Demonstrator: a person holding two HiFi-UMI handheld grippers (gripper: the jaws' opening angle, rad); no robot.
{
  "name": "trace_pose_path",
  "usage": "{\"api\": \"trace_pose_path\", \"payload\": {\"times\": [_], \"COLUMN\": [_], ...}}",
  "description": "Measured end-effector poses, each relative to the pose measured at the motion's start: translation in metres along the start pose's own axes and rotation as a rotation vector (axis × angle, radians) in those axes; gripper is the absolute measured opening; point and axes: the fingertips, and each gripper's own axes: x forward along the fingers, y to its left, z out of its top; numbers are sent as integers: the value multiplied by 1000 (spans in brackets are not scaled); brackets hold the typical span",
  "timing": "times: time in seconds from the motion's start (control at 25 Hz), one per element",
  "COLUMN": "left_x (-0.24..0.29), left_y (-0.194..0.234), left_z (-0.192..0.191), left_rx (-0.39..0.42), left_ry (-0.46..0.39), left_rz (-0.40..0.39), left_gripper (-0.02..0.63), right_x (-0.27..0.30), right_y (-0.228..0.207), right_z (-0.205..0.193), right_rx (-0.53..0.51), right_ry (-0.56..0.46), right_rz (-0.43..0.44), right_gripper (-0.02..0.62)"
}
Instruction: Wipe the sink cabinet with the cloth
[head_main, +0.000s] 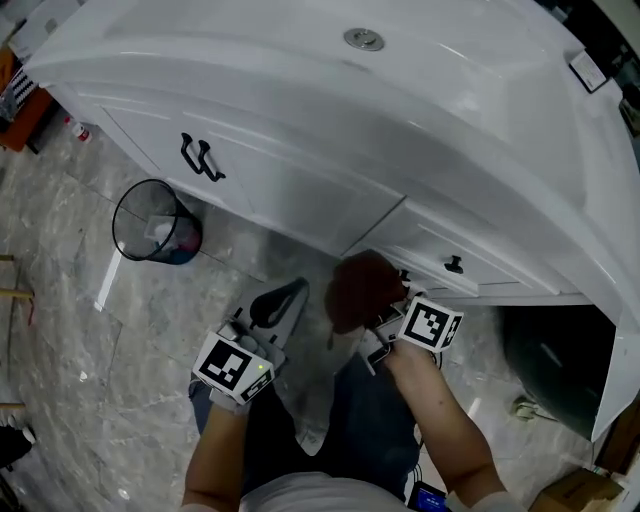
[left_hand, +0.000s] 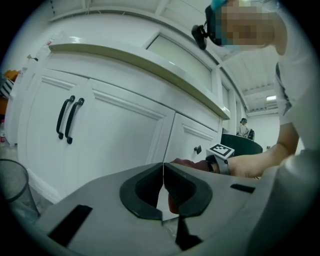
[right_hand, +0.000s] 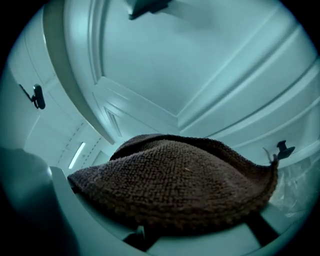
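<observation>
The person stood over the white sink cabinet (head_main: 300, 190), a gripper in each hand, both held low in front of its doors. The right gripper (head_main: 390, 325) was clamped on the dark brown cloth (right_hand: 170, 185). The cloth bunched up over the jaws and hid their tips in the right gripper view. In the head view the cloth sat close to the cabinet front, just left of the drawer with the small black knob (head_main: 453, 265) and near the cabinet's lower edge. Whether it actually touched the panel could not be told. The right gripper's camera looked past the cloth at the pale framed panels of the cabinet, which filled its view. The left gripper (left_hand: 163, 172) hung to the left, apart from the cabinet, with its jaws closed together on nothing and only a thin seam showing between them. Its view took in the two doors with their pair of black handles (left_hand: 69, 120) and the right hand with its marker cube further along. A wire mesh waste bin (head_main: 150, 222) stood on the marbled floor (head_main: 120, 400) to the left, near the cabinet's base. The drain (head_main: 363, 38) showed in the basin above.
</observation>
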Motion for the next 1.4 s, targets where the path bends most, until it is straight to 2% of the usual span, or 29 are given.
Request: {"api": "trace_pose_path", "payload": {"times": [0.2, 0.48, 0.68, 0.88, 1.16, 1.4], "left_x": [8, 16, 17, 16, 14, 12], "left_y": [10, 18, 18, 16, 17, 13], "left_z": [-25, -41, -51, -51, -56, -55], "left_rx": [-6, -7, -17, 20, 24, 31], "left_ry": [-12, -9, 9, 11, 25, 27], "left_rz": [-20, -55, -56, -53, -42, -49], "left_gripper": [12, 12, 12, 12, 12, 12], "right_x": [16, 24, 25, 30, 33, 36], "right_y": [-29, -59, -71, -81, -107, -115], "right_z": [-4, 3, 3, -2, -15, -20], "right_rx": [96, 102, 134, 174, 245, 279], "right_ry": [-10, -71, -69, -85, -96, -69], "right_rz": [-17, -83, -99, -87, -97, -51], "right_gripper": [51, 51, 51, 51, 51, 50]}}
